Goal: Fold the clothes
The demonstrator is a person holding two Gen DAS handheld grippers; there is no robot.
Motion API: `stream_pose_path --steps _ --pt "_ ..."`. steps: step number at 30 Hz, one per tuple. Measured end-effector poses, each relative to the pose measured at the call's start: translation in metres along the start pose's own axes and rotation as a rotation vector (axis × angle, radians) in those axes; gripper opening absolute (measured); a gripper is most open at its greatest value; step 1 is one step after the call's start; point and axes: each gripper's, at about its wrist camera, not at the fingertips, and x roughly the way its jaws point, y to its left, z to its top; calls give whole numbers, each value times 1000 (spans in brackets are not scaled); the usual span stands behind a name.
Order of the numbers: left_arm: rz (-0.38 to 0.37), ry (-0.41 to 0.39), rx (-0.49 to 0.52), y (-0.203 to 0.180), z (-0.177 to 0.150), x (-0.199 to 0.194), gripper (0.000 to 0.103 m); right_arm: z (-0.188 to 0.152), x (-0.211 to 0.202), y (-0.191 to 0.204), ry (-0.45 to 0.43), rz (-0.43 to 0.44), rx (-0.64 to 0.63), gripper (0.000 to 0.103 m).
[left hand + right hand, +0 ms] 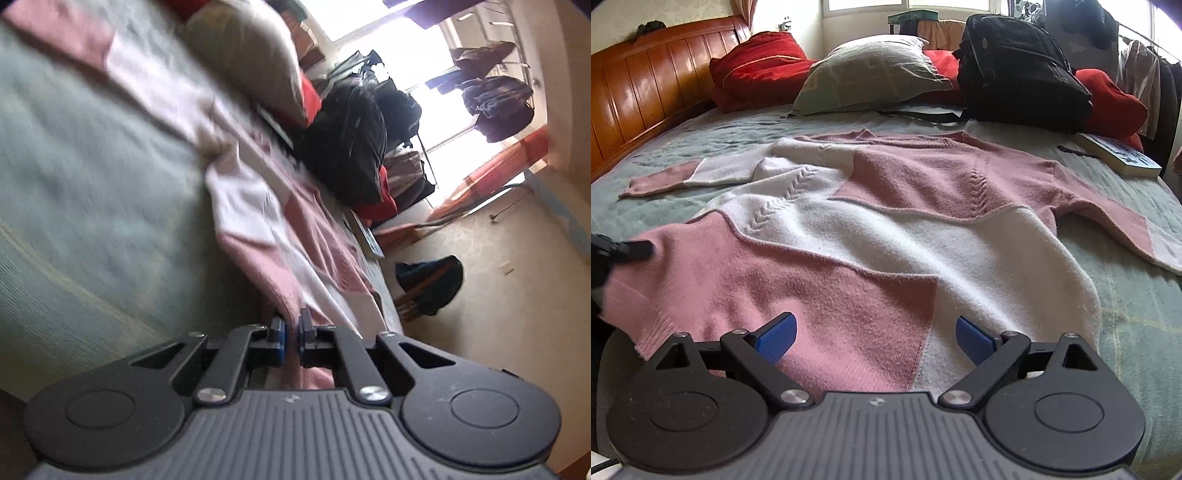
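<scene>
1. Only the left wrist view shows the floor (461, 236) beside the bed; only the right wrist view shows the headboard (646, 85) and book (1119, 157).
2. The sweater (886, 229) lies flat on the bed (1137, 306), collar far, hem near, sleeves spread left and right.
3. The left gripper (291, 326) is clamped on the sweater's pink hem.
4. The right gripper (875, 332) hangs wide open over the hem, gripping nothing.

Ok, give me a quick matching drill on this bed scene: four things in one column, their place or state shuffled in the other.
1. left gripper
2. right gripper
3. black backpack
4. book

A. lying flat near the bed's right edge
B. open above the sweater hem
C. shut on pink sweater fabric
D. standing beside the grey-green pillow

Pairs: 1-C, 2-B, 3-D, 4-A
</scene>
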Motion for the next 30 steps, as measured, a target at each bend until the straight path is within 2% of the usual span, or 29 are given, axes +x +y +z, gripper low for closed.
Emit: stream_pose_path --steps 4,6,9,12,14,19,23,27,30 --pt "62 -22 11 6 5 -17 5 2 -3 0 -14 6 -2 96" --pt "84 -2 12 12 4 -21 6 3 -5 0 -18 4 -2 96" --pt "155 -16 65 11 3 -32 7 4 -8 -2 -25 -2 -1 96" --pt "177 -58 110 5 11 -44 11 5 -11 -7 -34 -8 15 96" --pt "183 -77 131 2 18 -49 20 6 -13 -11 -39 -13 27 96" --pt "217 -45 183 -5 24 -33 31 6 -23 -26 -63 -20 66 96" --pt "219 2 213 -7 30 -9 34 3 -36 -47 -94 -34 128 98" --pt "219 45 188 -1 41 17 36 -2 -48 -71 -121 -54 199 99" --pt "210 64 197 -5 34 26 37 -13 -57 -90 -116 -50 264 99"
